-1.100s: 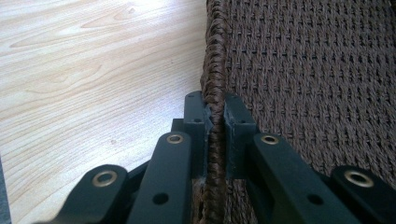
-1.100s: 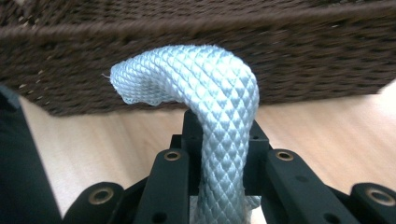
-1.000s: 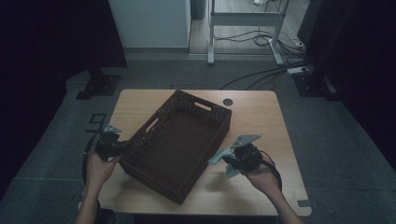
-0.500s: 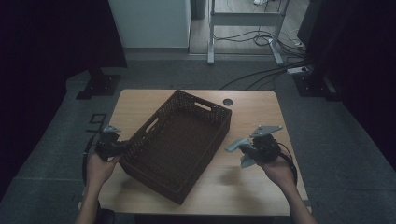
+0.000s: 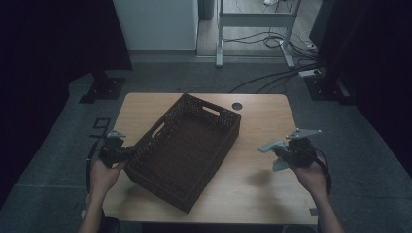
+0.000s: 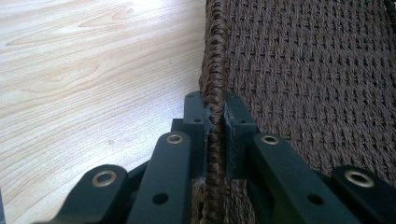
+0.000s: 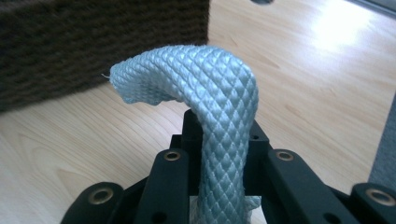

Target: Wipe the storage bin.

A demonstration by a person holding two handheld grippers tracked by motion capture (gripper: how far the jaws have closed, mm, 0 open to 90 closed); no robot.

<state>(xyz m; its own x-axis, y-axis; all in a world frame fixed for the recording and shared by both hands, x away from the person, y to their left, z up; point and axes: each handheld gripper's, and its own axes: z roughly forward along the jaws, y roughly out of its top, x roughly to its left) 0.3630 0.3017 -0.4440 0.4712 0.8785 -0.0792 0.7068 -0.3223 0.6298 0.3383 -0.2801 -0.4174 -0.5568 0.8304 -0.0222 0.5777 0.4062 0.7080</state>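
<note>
A dark brown woven basket sits askew on the wooden table. My left gripper is shut on the basket's rim at its near left corner, one jaw outside the wall and one inside. My right gripper hovers above the table to the right of the basket, shut on a short piece of pale blue-grey braided rope. The rope arches up out of the jaws and curls to the left, its cut end free. The basket wall lies beyond it.
A round black grommet is set in the table near the far edge. Bare wood spreads to the right of the basket and in front of it. Behind the table stand a metal frame and loose floor cables.
My right gripper has carried the rope to the right and slightly away from the basket, out over open table. The left gripper has stayed clamped on the basket rim.
</note>
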